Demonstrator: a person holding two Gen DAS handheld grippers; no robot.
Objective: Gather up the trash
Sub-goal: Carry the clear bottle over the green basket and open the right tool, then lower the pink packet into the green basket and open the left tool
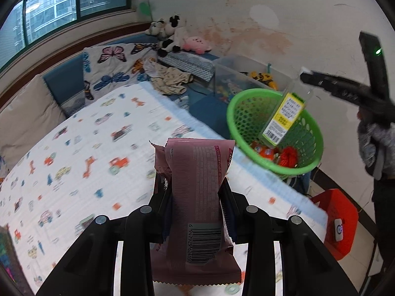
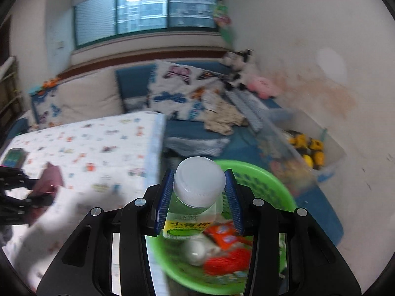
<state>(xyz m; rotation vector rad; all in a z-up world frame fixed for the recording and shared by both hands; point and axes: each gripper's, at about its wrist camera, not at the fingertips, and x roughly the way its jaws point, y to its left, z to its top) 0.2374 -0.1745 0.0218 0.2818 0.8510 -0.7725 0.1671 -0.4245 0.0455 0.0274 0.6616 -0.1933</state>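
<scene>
My left gripper [image 1: 195, 192] is shut on a pink snack wrapper [image 1: 197, 185] with a barcode, held above the patterned bed. My right gripper [image 2: 198, 194] is around a clear bottle [image 2: 195, 197] with a white cap and a yellow-green label. The bottle [image 1: 284, 118] hangs tilted over the green basket [image 1: 311, 133], its lower end inside the rim. The right pads [image 2: 164, 197] stand at the bottle's sides; whether they still grip is unclear. The basket [image 2: 274, 187] holds orange packets [image 2: 226, 234], a red yarn ball [image 2: 232, 261] and a white round object [image 2: 195, 250].
The bed with a car-print sheet [image 1: 86, 148] fills the left. A clear toy box [image 1: 246, 74] with yellow toys stands by the wall. Plush toys [image 1: 170, 34] and clothes [image 1: 170, 79] lie at the bed's head. A red stool [image 1: 338, 219] stands on the floor at right.
</scene>
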